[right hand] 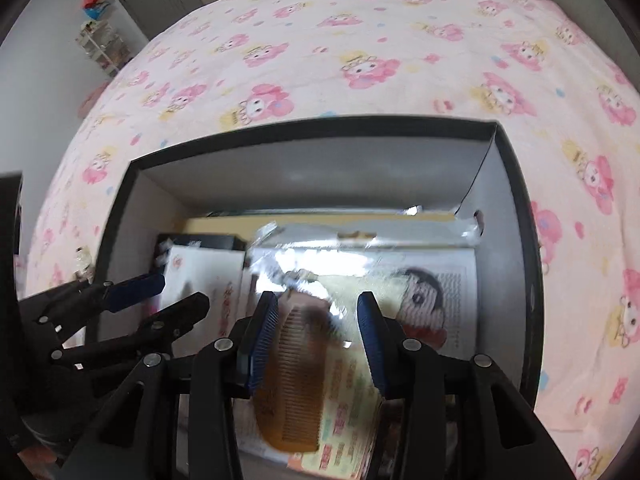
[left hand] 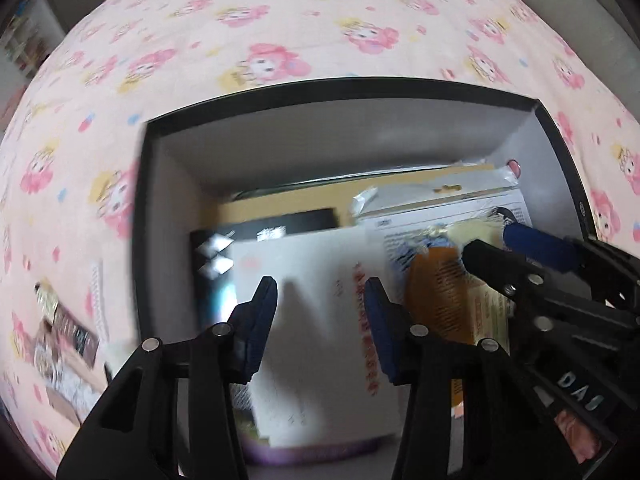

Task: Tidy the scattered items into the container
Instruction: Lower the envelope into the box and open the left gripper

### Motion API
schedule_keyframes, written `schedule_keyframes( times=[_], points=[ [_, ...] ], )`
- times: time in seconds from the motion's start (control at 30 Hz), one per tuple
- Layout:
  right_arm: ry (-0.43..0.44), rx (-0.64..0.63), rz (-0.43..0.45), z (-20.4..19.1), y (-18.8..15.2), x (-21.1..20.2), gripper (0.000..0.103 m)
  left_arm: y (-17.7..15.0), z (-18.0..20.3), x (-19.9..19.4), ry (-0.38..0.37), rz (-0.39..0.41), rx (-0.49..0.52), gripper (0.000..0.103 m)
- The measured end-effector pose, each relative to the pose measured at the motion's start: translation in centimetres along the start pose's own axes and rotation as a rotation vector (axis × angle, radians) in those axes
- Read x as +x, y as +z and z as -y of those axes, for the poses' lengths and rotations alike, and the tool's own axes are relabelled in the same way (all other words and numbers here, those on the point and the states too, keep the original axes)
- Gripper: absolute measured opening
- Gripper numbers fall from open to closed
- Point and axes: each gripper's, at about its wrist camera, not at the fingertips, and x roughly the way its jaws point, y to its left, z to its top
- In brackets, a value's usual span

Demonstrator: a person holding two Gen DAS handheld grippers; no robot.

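Over the open black box point(right hand: 516, 208) on the bed point(right hand: 360, 40), both grippers hang with fingers spread wide and holding nothing. An amber comb point(right hand: 290, 376) lies inside the box between the right gripper point(right hand: 318, 344) fingers, touching neither clearly; its long axis runs near to far, teeth toward the right. It rests on a printed leaflet point(right hand: 348, 412), beside a white packet point(left hand: 312, 320) under the left gripper point(left hand: 322, 316). A black carton point(left hand: 280, 222) and a cartoon booklet point(right hand: 432, 292) crowd the floor, leaving bare wall only at the far side. More small items point(left hand: 64, 332) lie on the bed outside the left wall.
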Motion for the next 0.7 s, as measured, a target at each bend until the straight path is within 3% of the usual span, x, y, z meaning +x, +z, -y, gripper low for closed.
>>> schedule_keyframes(
  times=[0.13, 0.23, 0.3, 0.4, 0.43, 0.57, 0.7],
  points=[
    [-0.072, 0.036, 0.032, 1.1, 0.3, 0.0, 0.037, 1.0, 1.7, 3.4, -0.029, -0.019, 0.077, 0.046],
    [-0.04, 0.053, 0.024, 1.7, -0.1, 0.2, 0.038, 0.8, 2.5, 4.0, 0.051, -0.002, 0.099, 0.054],
    [-0.028, 0.045, 0.01, 1.5, -0.4, 0.4, 0.038, 0.9, 2.0, 4.3, 0.105, -0.037, 0.073, 0.054],
    [-0.017, 0.027, -0.001, 0.9, -0.8, 0.5, 0.038, 0.4, 0.6, 4.3, 0.12, -0.048, 0.04, 0.055],
    [-0.019, 0.018, -0.001, 0.7, -1.0, 0.6, 0.038, 0.3, 0.1, 4.3, 0.129, -0.057, 0.035, 0.059],
    [-0.039, -0.037, 0.0, -0.7, -1.4, 0.9, 0.038, 0.2, -0.8, 3.7, 0.07, -0.063, 0.009, 0.056],
    [-0.032, -0.009, 0.023, -0.1, -1.2, 0.4, 0.038, 1.4, -1.5, 3.0, 0.002, -0.011, -0.02, 0.055]
  ],
)
